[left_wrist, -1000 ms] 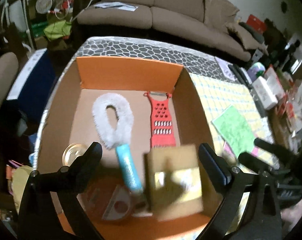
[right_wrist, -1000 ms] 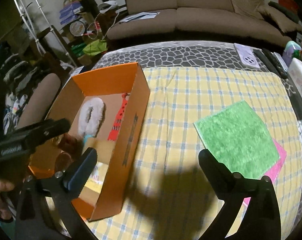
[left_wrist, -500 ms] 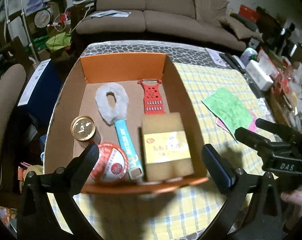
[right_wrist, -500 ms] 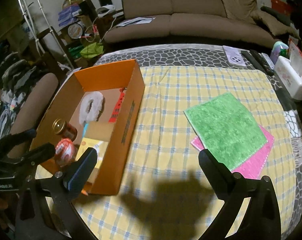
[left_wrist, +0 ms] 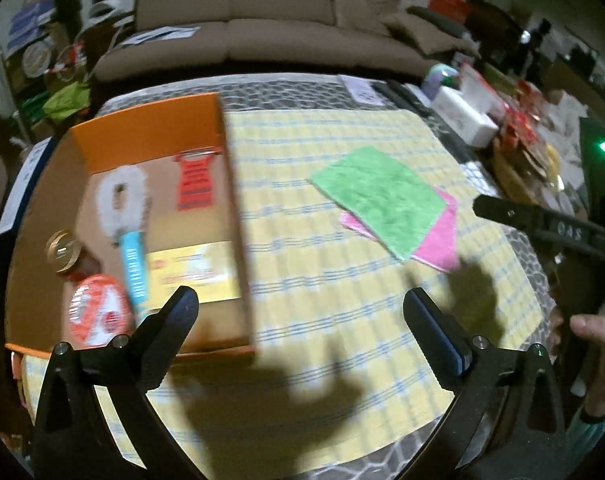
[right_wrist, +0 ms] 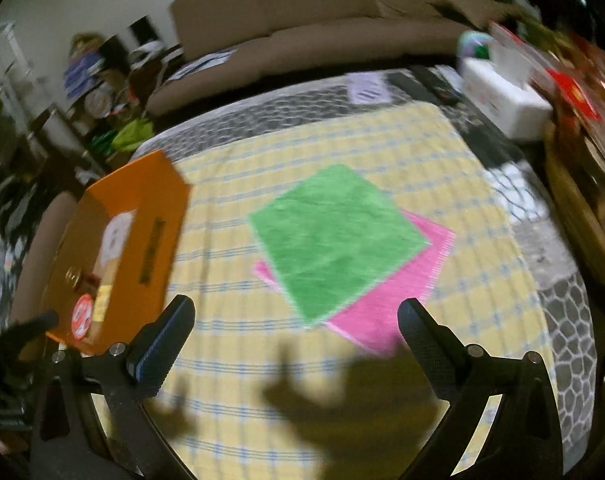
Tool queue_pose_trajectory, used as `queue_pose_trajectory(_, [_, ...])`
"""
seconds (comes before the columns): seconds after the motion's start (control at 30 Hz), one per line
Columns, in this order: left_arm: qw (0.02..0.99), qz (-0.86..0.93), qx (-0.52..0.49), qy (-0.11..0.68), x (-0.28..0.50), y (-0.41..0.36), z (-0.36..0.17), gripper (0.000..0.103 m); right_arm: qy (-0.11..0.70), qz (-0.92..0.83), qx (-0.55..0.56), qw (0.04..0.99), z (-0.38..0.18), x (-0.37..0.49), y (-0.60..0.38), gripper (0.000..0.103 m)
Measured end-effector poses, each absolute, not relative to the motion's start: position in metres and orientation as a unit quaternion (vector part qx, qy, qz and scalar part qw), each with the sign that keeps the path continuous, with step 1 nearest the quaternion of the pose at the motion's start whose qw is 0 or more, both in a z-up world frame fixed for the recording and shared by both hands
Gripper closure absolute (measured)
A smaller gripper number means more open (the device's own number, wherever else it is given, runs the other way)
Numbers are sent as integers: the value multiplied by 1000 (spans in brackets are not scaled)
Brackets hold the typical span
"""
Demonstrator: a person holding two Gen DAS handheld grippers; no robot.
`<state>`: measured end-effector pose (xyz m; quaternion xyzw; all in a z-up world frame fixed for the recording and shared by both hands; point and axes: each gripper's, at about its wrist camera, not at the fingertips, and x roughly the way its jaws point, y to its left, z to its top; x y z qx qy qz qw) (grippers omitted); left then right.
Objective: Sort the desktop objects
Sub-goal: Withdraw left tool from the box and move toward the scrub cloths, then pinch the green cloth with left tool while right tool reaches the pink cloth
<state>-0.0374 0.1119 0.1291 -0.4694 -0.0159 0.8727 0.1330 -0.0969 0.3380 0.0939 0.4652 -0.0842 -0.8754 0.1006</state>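
An orange cardboard box (left_wrist: 142, 132) (right_wrist: 138, 188) stands on the left of the yellow checked cloth. It holds a white brush with a blue handle (left_wrist: 126, 216), a red grater (left_wrist: 194, 178), a tan box with a yellow label (left_wrist: 194, 268), a gold-lidded jar (left_wrist: 62, 244) and a red-and-white tin (left_wrist: 98, 308). A green cloth (left_wrist: 378, 196) (right_wrist: 334, 232) lies over a pink cloth (left_wrist: 438, 240) (right_wrist: 402, 280) to the right. My left gripper (left_wrist: 300, 312) is open above the cloth near the box's front corner. My right gripper (right_wrist: 296, 320) is open in front of the cloths, holding nothing.
A white tissue box (right_wrist: 502, 100), remotes (right_wrist: 426, 84) and cluttered packets sit at the table's right edge. A brown sofa (left_wrist: 262, 28) stands behind the table. A hand (left_wrist: 598, 344) holds the right tool at the left view's right edge. The views are motion-blurred.
The tan box left my left gripper and now lies in the orange box. Both grippers have since swung right, towards the green and pink cloths.
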Motion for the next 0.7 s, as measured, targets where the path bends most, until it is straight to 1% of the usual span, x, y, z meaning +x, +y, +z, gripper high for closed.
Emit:
queue_pose_trajectory(0.13, [156, 867, -473, -2, -41, 150, 121, 0, -121, -870, 471, 80, 86, -101, 380, 0])
queue_pose_trajectory(0.43, [189, 852, -487, 24, -69, 222, 87, 1, -205, -856, 468, 76, 63, -111, 439, 1])
queue_pose_trajectory(0.5, [196, 851, -485, 43, -76, 238, 77, 4, -226, -849, 470, 83, 52, -115, 447, 3])
queue_pose_trajectory(0.53, [196, 851, -485, 53, -79, 244, 72, 9, -235, -844, 474, 85, 47, -118, 450, 9])
queue_pose_trajectory(0.57, [195, 849, -486, 68, -83, 251, 66, 14, -246, -839, 478, 89, 40, -122, 454, 12])
queue_pose_trajectory(0.6, [194, 848, -486, 79, -87, 256, 61, 17, -253, -836, 479, 91, 36, -124, 456, 16])
queue_pose_trajectory(0.67, [192, 846, -487, 102, -95, 266, 49, 27, -271, -827, 483, 94, 27, -130, 460, 21])
queue_pose_trajectory(0.7, [192, 845, -487, 110, -99, 269, 44, 29, -280, -823, 484, 98, 23, -133, 461, 24])
